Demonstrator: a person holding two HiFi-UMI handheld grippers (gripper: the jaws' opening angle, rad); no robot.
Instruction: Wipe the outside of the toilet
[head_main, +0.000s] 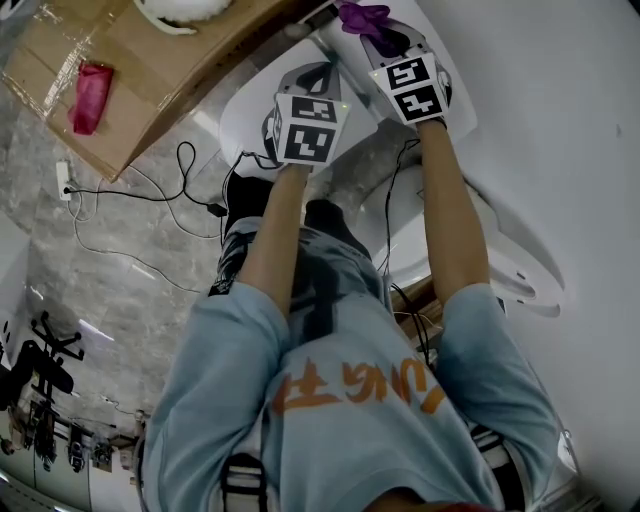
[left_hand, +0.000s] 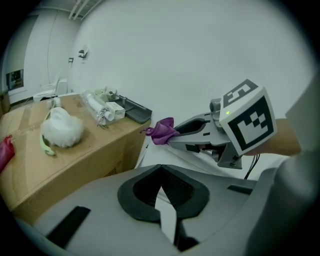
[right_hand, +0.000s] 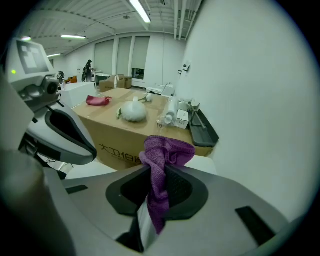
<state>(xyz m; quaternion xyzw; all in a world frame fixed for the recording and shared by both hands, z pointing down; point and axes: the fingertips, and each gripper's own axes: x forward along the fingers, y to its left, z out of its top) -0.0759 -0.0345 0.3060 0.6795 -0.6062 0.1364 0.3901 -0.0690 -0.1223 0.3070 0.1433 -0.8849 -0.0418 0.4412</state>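
A person in a pale blue shirt is seen from above, both arms reaching toward the top centre of the head view with a gripper in each hand. The right gripper (right_hand: 157, 175) has its jaws closed on a purple cloth (right_hand: 165, 150), which bunches above the jaws and trails down between them. The left gripper (left_hand: 160, 175) sits just left of it in the head view, jaws pressed together with nothing between them. The white toilet (head_main: 505, 265) fills the right middle of the head view, beside the right forearm, and a flat white part of it lies below the cloth in both gripper views. A cardboard box (head_main: 150, 70) in the upper left carries a red item (head_main: 90, 95), a fluffy white bundle (left_hand: 62, 129) and a dark tray (left_hand: 132, 110). The cloth appears to hang just above the porcelain rather than pressing on it, so wiping seems about to begin. To do it well, the right gripper likely needs to tip down so the bunched cloth, not the hard jaw tips, meets the surface. It should then sweep in overlapping strokes with light, even pressure. Only a narrow fold is pinched, so dragging hard could pull the cloth free. The empty left gripper is best held out of the cloth's path.
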